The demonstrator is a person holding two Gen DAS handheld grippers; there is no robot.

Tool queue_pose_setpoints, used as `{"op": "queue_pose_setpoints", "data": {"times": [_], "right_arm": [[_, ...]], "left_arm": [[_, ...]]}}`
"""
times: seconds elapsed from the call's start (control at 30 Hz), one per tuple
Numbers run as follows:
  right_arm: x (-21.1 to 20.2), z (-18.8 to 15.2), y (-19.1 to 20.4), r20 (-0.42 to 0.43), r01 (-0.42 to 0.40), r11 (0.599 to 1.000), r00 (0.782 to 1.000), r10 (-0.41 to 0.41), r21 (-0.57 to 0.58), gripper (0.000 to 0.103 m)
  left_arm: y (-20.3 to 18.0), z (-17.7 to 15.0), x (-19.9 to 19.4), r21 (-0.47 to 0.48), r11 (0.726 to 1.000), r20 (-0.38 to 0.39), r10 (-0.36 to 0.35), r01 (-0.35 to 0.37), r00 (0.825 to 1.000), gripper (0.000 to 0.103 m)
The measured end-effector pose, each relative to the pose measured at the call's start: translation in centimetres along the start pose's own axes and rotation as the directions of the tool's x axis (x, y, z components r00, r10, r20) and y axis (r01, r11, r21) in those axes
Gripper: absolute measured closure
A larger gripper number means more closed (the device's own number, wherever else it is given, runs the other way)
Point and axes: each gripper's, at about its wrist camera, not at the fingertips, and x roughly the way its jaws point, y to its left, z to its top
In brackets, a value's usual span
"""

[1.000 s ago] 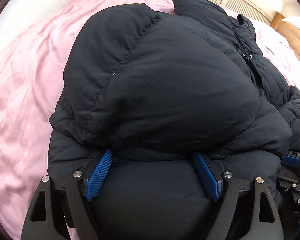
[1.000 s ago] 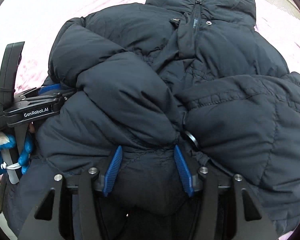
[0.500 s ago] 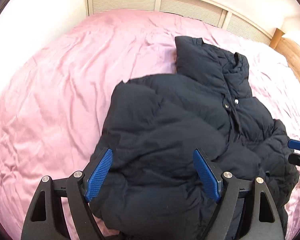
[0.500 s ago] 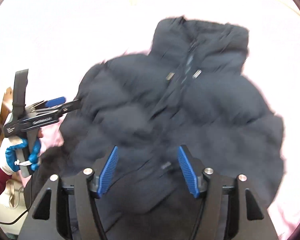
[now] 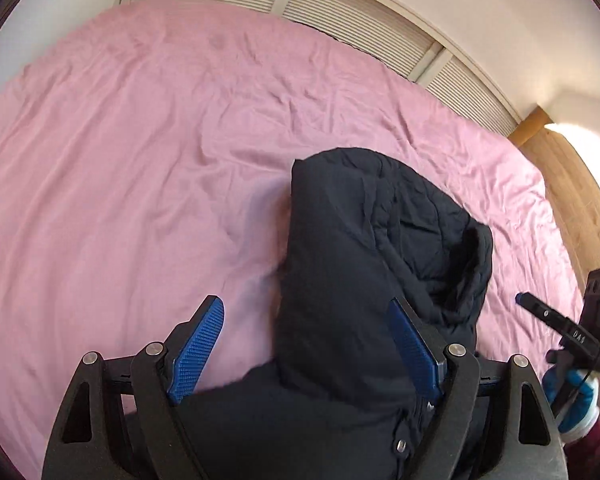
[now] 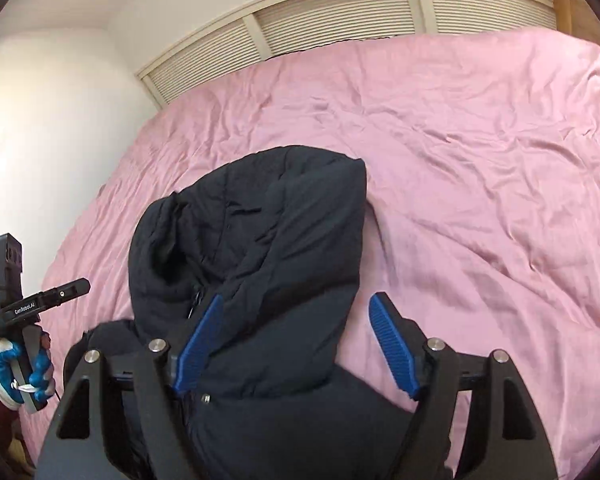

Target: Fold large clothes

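Both grippers, left gripper (image 5: 304,354) spread and right gripper (image 6: 296,344) opening, hold nothing; the dark jacket (image 5: 360,280) lies folded on the pink bed (image 5: 140,160), apparently released

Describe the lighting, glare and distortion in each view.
Left wrist view: even daylight on the pink sheet, blown-out glare at the right edge beside the wooden bed frame, the slatted doors bowed by the fisheye. Right wrist view: white wall overexposed, dark jacket keeps little fold detail, corners vignetted black.

"GenRobot.AI" on the left hand-held gripper (image 6: 76,289); "DAS" on the right hand-held gripper (image 5: 521,299).
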Motion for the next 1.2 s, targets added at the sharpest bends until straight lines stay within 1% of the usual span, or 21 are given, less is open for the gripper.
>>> {"op": "queue_pose_setpoints", "data": {"times": [0.07, 0.1, 0.17, 0.2, 0.27, 0.3, 0.37, 0.47, 0.5, 0.53, 0.57, 0.6, 0.63, 0.67, 0.73, 0.77, 0.87, 0.93, 1.07, 1.13, 1.2], "right_arm": [[2.2, 1.9, -1.8, 0.012, 0.003, 0.998, 1.0, -0.004, 0.067, 0.028], [2.9, 2.6, -2.6, 0.026, -0.005, 0.994, 1.0, 0.003, 0.108, 0.028], [4.1, 3.8, -3.9, 0.045, -0.062, 0.981, 0.998, 0.055, 0.186, 0.026], [4.9, 4.2, -4.3, 0.048, -0.084, 0.973, 0.996, 0.076, 0.214, 0.026], [6.1, 4.9, -4.4, 0.046, -0.076, 0.971, 0.997, 0.067, 0.227, 0.026], [6.7, 5.3, -4.3, 0.044, -0.059, 0.974, 0.998, 0.05, 0.221, 0.026], [7.8, 5.8, -4.2, 0.049, -0.054, 0.973, 0.998, 0.044, 0.222, 0.026], [9.4, 6.4, -3.9, 0.026, -0.034, 0.971, 0.999, 0.029, 0.236, 0.026], [10.0, 6.6, -3.6, 0.017, -0.024, 0.971, 1.0, 0.02, 0.239, 0.026], [10.5, 6.6, -3.4, 0.006, -0.018, 0.971, 1.0, 0.017, 0.239, 0.026], [11.0, 6.8, -3.1, -0.008, -0.012, 0.973, 1.0, 0.014, 0.23, 0.032], [11.2, 6.8, -2.6, -0.021, 0.004, 0.978, 1.0, 0.001, 0.208, 0.04], [11.2, 6.7, -2.1, -0.036, 0.014, 0.983, 0.999, -0.007, 0.184, 0.058], [11.4, 6.6, -1.7, -0.05, 0.02, 0.987, 0.999, -0.012, 0.159, 0.073], [10.8, 6.4, -0.8, -0.061, 0.032, 0.993, 0.998, -0.026, 0.111, 0.08], [10.1, 6.3, -0.6, -0.063, 0.036, 0.995, 0.998, -0.031, 0.091, 0.082], [7.4, 5.8, 0.3, -0.054, 0.026, 0.999, 0.998, -0.023, 0.042, 0.083], [5.3, 5.3, 1.0, -0.04, 0.006, 1.0, 0.999, -0.006, 0.008, 0.083], [0.9, 3.7, 2.3, -0.016, -0.036, 0.999, 0.999, 0.035, -0.033, 0.083], [-1.6, 2.5, 3.1, 0.0, -0.057, 0.997, 0.998, 0.057, -0.049, 0.083], [-4.0, 1.2, 3.9, 0.013, -0.078, 0.995, 0.997, 0.079, -0.062, 0.083]], "left_arm": [[0.4, 1.7, 2.1, -0.049, 0.998, 0.0, -0.031, 0.031, 1.0, 0.02], [0.6, 2.4, 3.1, -0.081, 0.996, 0.009, -0.032, 0.033, 0.999, 0.02], [1.4, 3.2, 4.4, -0.144, 0.988, 0.016, -0.057, 0.058, 0.998, 0.02], [1.5, 3.5, 5.1, -0.16, 0.984, 0.016, -0.07, 0.072, 0.997, 0.02], [1.5, 4.0, 6.2, -0.164, 0.985, 0.009, -0.06, 0.061, 0.998, 0.02], [1.5, 4.1, 6.7, -0.173, 0.983, 0.005, -0.065, 0.065, 0.998, 0.02], [1.5, 4.3, 7.7, -0.191, 0.979, -0.008, -0.071, 0.068, 0.997, 0.02], [1.1, 4.6, 9.1, -0.19, 0.982, -0.029, -0.026, 0.02, 0.999, 0.022], [1.0, 4.6, 9.5, -0.191, 0.982, -0.041, -0.008, 0.0, 0.999, 0.034], [0.9, 4.4, 9.9, -0.182, 0.983, -0.064, 0.01, -0.021, 0.998, 0.062], [0.6, 4.3, 10.6, -0.157, 0.986, -0.099, 0.039, -0.054, 0.994, 0.08], [0.2, 4.1, 11.0, -0.13, 0.986, -0.126, 0.088, -0.104, 0.988, 0.09], [0.0, 3.8, 11.1, -0.11, 0.986, -0.127, 0.112, -0.126, 0.985, 0.091], [-0.2, 3.5, 11.0, -0.096, 0.986, -0.124, 0.121, -0.133, 0.985, 0.092], [-0.3, 3.2, 10.5, -0.092, 0.986, -0.122, 0.124, -0.136, 0.985, 0.094], [-0.2, 3.0, 10.2, -0.096, 0.986, -0.12, 0.121, -0.133, 0.985, 0.094], [-0.1, 2.3, 8.2, -0.091, 0.988, -0.105, 0.113, -0.123, 0.988, 0.095], [-0.2, 1.4, 6.2, -0.089, 0.99, -0.087, 0.102, -0.11, 0.991, 0.095], [-0.3, -0.9, 1.4, -0.092, 0.995, -0.04, 0.046, -0.049, 0.998, 0.095], [-0.1, -2.4, -1.0, -0.116, 0.993, -0.014, 0.003, -0.005, 1.0, 0.095], [0.0, -4.0, -3.3, -0.121, 0.992, 0.003, -0.02, 0.021, 1.0, 0.095]]}}
